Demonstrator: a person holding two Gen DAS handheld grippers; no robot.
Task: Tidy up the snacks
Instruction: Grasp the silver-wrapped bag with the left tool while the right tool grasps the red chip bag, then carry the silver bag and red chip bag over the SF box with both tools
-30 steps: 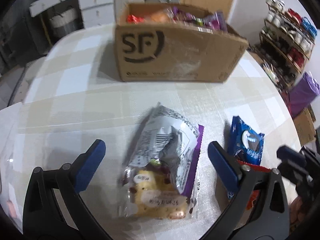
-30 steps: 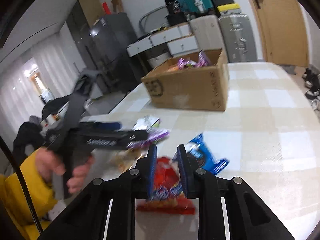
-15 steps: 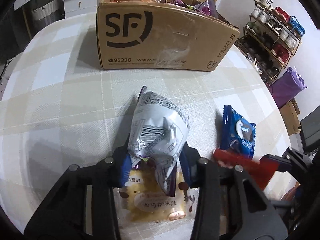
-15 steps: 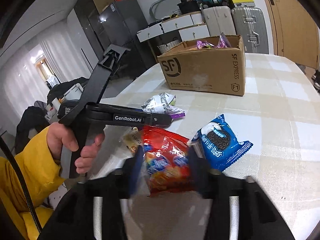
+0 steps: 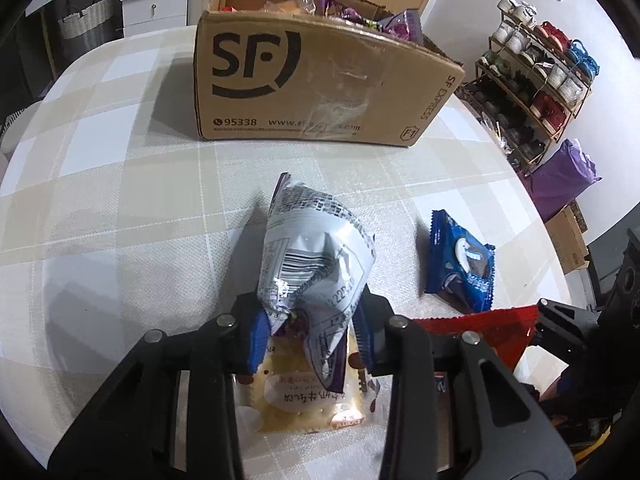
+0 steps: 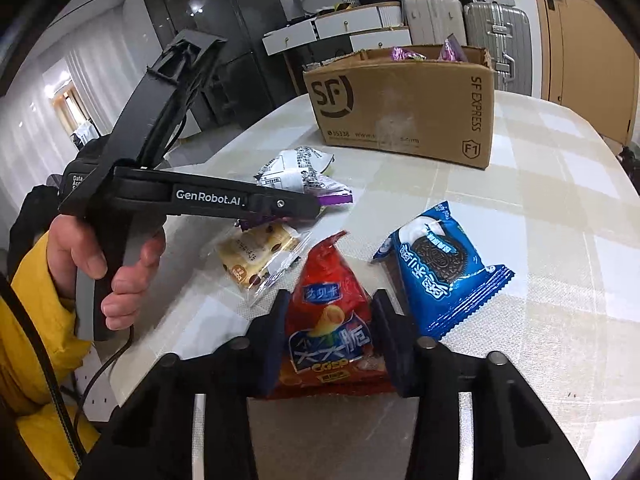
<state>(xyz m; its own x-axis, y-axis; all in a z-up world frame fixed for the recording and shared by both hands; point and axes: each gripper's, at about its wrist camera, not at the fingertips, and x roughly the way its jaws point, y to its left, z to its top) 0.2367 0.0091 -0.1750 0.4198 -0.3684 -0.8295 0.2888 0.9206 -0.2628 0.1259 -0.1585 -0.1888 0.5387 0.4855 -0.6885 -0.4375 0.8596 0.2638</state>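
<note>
My left gripper (image 5: 310, 330) is shut on a silver and purple snack packet (image 5: 316, 256) and holds it above the table; the packet also shows in the right wrist view (image 6: 298, 170). A clear biscuit packet (image 5: 308, 396) lies on the table under it. My right gripper (image 6: 330, 338) is shut on a red chip packet (image 6: 332, 320), lifted off the table; its edge shows in the left wrist view (image 5: 488, 318). A blue cookie packet (image 5: 460, 264) lies on the table between the grippers. An open SF cardboard box (image 5: 312, 80) holding several snacks stands at the far side.
The round table (image 5: 120, 200) has a checked cloth. A shoe rack (image 5: 532, 80) and a purple bag (image 5: 564, 178) stand past its right edge. Drawers and suitcases (image 6: 460, 20) stand behind the box. The person's hand (image 6: 120, 268) grips the left tool.
My left gripper closed on the silver and purple packet and raised it. My right gripper took hold of the red packet and lifted it off the table.
</note>
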